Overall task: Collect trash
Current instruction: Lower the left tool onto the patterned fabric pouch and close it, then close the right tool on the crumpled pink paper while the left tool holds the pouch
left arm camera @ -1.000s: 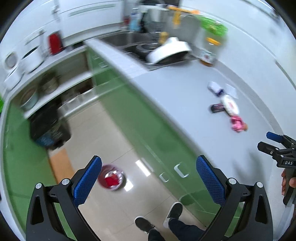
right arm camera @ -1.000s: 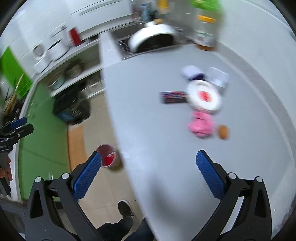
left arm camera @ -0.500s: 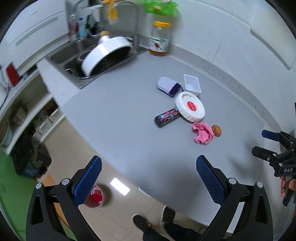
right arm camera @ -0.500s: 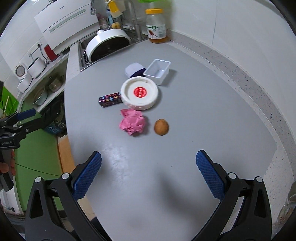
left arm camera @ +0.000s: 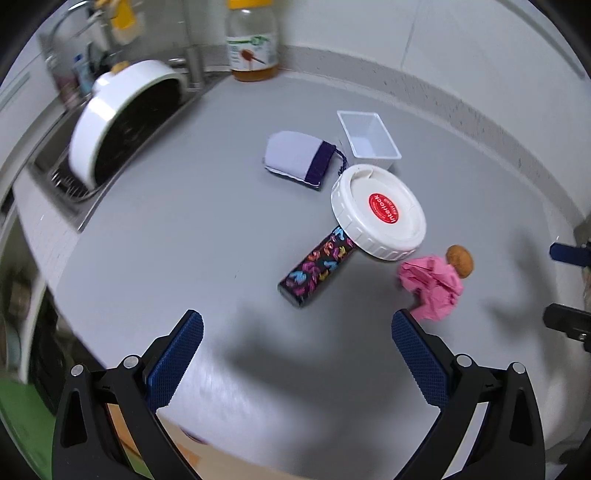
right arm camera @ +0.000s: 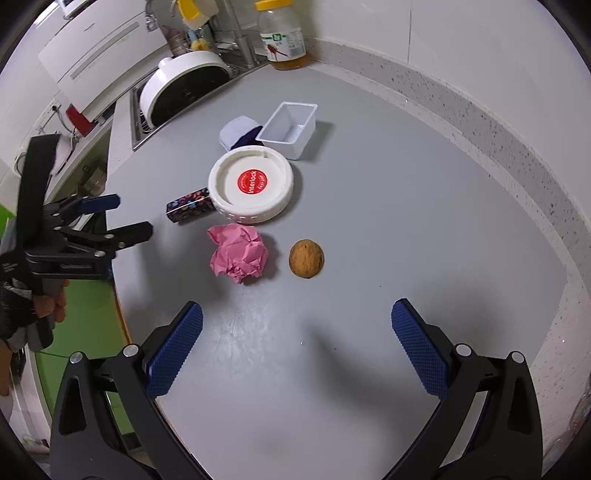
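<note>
- The left gripper (left arm camera: pixel 295 354) hovers above the near edge of the grey table (left arm camera: pixel 177 221), its blue pads spread wide with nothing between them.
- The right gripper (right arm camera: pixel 295 343) also hangs over the table, jaws spread wide and empty.
- A crumpled pink paper ball (right arm camera: pixel 238 258) lies on the table ahead of the right gripper, toward its left pad.
- A brown walnut-like ball (right arm camera: pixel 306 257) sits just beside the paper on its right, apart from it in the right wrist view.
- A white round lid (right arm camera: pixel 251 183) with a red sticker lies just beyond the paper.
- A dark box with a colourful print (left arm camera: pixel 317 267) has one end tucked under the lid's edge.
- An empty white rectangular tub (right arm camera: pixel 290 129) stands behind the lid, with a lilac and purple pouch (left arm camera: pixel 297 160) to its left.
- A jar with a yellow lid (right arm camera: pixel 282 35) stands at the back by the wall.
- A white round pot (right arm camera: pixel 184 86) leans tilted in the sink rack.
</note>
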